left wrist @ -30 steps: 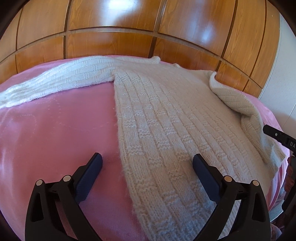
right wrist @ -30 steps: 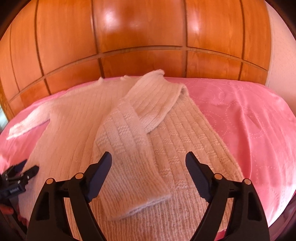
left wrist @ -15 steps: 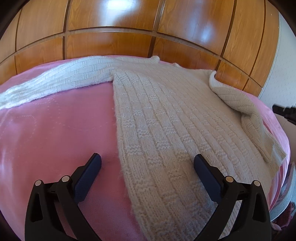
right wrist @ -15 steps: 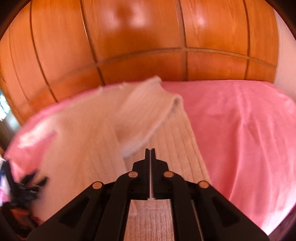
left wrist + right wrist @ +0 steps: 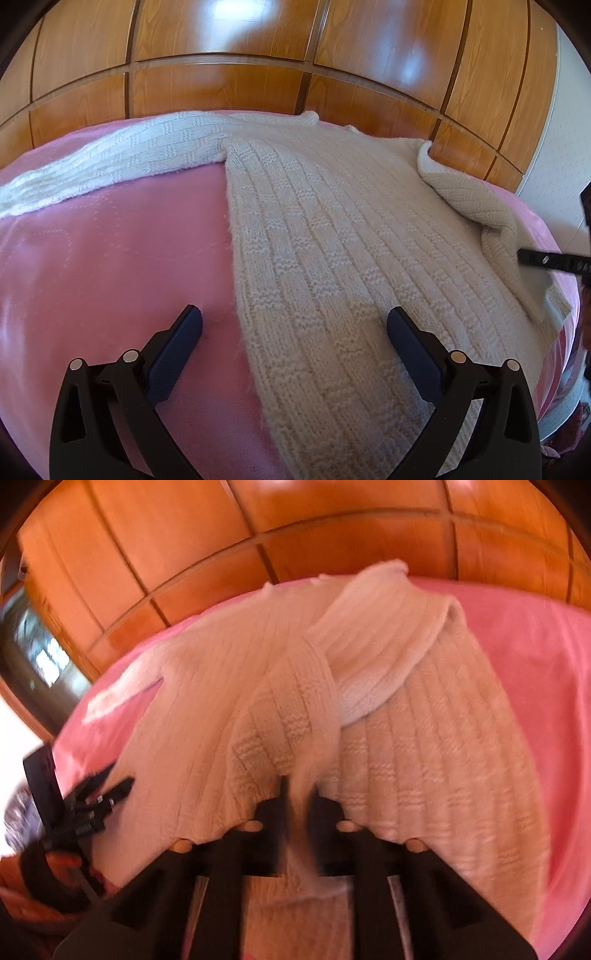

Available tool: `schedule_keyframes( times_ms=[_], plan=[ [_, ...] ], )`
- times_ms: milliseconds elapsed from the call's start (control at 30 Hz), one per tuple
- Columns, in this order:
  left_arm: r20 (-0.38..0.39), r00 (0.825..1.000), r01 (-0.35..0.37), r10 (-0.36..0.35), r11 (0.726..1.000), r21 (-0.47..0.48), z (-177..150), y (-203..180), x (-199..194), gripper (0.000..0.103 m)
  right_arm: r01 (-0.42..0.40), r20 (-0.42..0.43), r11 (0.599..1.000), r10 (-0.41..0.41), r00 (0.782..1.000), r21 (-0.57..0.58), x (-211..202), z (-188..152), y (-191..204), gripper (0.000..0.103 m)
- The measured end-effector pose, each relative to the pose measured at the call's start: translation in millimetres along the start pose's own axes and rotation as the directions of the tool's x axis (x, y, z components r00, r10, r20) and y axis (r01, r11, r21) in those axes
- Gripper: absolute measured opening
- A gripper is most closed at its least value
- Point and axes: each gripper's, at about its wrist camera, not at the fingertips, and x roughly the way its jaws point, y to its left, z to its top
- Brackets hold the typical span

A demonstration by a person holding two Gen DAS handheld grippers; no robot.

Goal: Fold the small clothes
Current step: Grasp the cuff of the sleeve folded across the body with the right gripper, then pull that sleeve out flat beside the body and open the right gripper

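A cream knitted sweater (image 5: 332, 229) lies flat on the pink bedspread (image 5: 110, 258). Its left sleeve (image 5: 110, 162) stretches out to the left; its right sleeve (image 5: 480, 206) is folded in over the body. My left gripper (image 5: 293, 332) is open and empty, low over the sweater's left edge near the hem. My right gripper (image 5: 297, 801) is shut on the cuff end of the folded right sleeve (image 5: 295, 716); the view is blurred. It also shows at the right edge of the left wrist view (image 5: 543, 258).
A glossy wooden headboard (image 5: 258, 74) runs along the far side of the bed. A white wall (image 5: 565, 147) stands at the right. The left gripper and the hand holding it show in the right wrist view (image 5: 81, 805).
My right gripper closed from open and now pinches the folded right sleeve's cuff, lifting it slightly. The left gripper has barely moved and stays open.
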Motion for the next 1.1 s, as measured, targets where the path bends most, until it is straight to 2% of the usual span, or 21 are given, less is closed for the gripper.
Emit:
schedule_keyframes(
  times_ms=[133, 200, 233, 300, 367, 400, 433, 500, 533, 567, 600, 633, 700, 733, 767, 867, 900, 967, 1033, 1067, 1100],
  plan=[
    [0.000, 1.000, 0.000, 0.000, 1.000, 0.000, 0, 0, 0, 0.099, 0.142, 0.075, 0.989, -0.139, 0.987, -0.036, -31, 16, -24, 0.007],
    [0.000, 1.000, 0.000, 0.000, 1.000, 0.000, 0, 0, 0, 0.099, 0.287, 0.096, 0.958, -0.283, 0.954, -0.031, -46, 25, -50, 0.006],
    [-0.001, 1.000, 0.000, 0.000, 1.000, 0.000, 0, 0, 0, 0.099, 0.331, 0.099, 0.943, -0.327, 0.940, -0.026, -49, 29, -60, 0.006],
    [-0.001, 1.000, 0.000, 0.000, 1.000, 0.000, 0, 0, 0, 0.099, 0.457, 0.102, 0.889, -0.453, 0.885, -0.019, -59, 41, -91, 0.006],
    [0.000, 1.000, 0.000, 0.000, 1.000, 0.000, 0, 0, 0, 0.099, 0.541, 0.095, 0.841, -0.538, 0.838, -0.010, -67, 51, -117, 0.006],
    [-0.001, 1.000, -0.001, 0.001, 1.000, 0.001, 0, 1, 0, 0.099, 0.593, 0.089, 0.805, -0.591, 0.802, 0.004, -71, 58, -136, 0.006],
    [-0.002, 1.000, -0.002, 0.002, 1.000, 0.002, 0, 1, 1, 0.099, 0.626, 0.084, 0.780, -0.625, 0.776, 0.016, -73, 63, -148, 0.006],
    [-0.003, 1.000, -0.004, 0.004, 1.000, 0.004, 0, 1, 1, 0.099, 0.702, 0.070, 0.711, -0.703, 0.708, 0.047, -79, 71, -180, 0.006],
    [-0.004, 1.000, -0.005, 0.005, 1.000, 0.005, 0, 1, 1, 0.099, 0.727, 0.063, 0.685, -0.729, 0.682, 0.058, -79, 74, -189, 0.006],
    [-0.005, 1.000, -0.006, 0.006, 1.000, 0.006, 0, 1, 1, 0.099, 0.763, 0.052, 0.643, -0.766, 0.641, 0.067, -80, 75, -204, 0.006],
    [-0.005, 1.000, -0.007, 0.007, 1.000, 0.007, 0, 1, 1, 0.099, 0.786, 0.042, 0.615, -0.789, 0.613, 0.071, -81, 76, -213, 0.006],
    [-0.005, 1.000, -0.007, 0.007, 1.000, 0.007, 0, 1, 1, 0.099, 0.822, 0.021, 0.565, -0.825, 0.565, 0.077, -81, 75, -231, 0.006],
    [-0.006, 1.000, -0.008, 0.008, 1.000, 0.008, 1, 1, 1, 0.099, 0.858, -0.015, 0.502, -0.862, 0.506, 0.106, -81, 69, -259, 0.007],
    [-0.005, 1.000, -0.008, 0.008, 1.000, 0.008, 0, 0, 1, 0.099, 0.860, -0.036, 0.492, -0.865, 0.500, 0.137, -79, 64, -269, 0.007],
    [-0.006, 1.000, -0.009, 0.009, 1.000, 0.009, 1, 1, 1, 0.099, 0.852, -0.074, 0.488, -0.858, 0.508, 0.187, -78, 57, -284, 0.009],
    [-0.007, 1.000, -0.010, 0.010, 1.000, 0.011, 1, 0, 2, 0.099, 0.828, -0.147, 0.478, -0.833, 0.533, 0.293, -74, 34, -304, 0.025],
    [-0.007, 1.000, -0.008, 0.009, 1.000, 0.011, 1, 0, 2, 0.099, 0.817, -0.139, 0.483, -0.828, 0.543, 0.316, -75, 28, -300, 0.035],
    [-0.008, 1.000, -0.003, 0.003, 1.000, 0.007, 1, 2, 2, 0.099, 0.785, -0.070, 0.505, -0.824, 0.562, 0.357, -83, 23, -284, 0.039],
    [-0.014, 1.000, 0.006, -0.006, 1.000, -0.001, 2, 4, 1, 0.099, 0.715, 0.029, 0.582, -0.783, 0.621, 0.389, -94, 21, -258, 0.039],
    [-0.016, 1.000, 0.011, -0.011, 1.000, -0.008, 3, 4, -1, 0.099, 0.652, 0.075, 0.652, -0.727, 0.682, 0.388, -98, 20, -242, 0.039],
    [-0.021, 0.999, 0.025, -0.025, 0.999, -0.021, 4, 5, -3, 0.099, 0.600, 0.100, 0.703, -0.676, 0.730, 0.381, -99, 18, -231, 0.039]
  ],
)
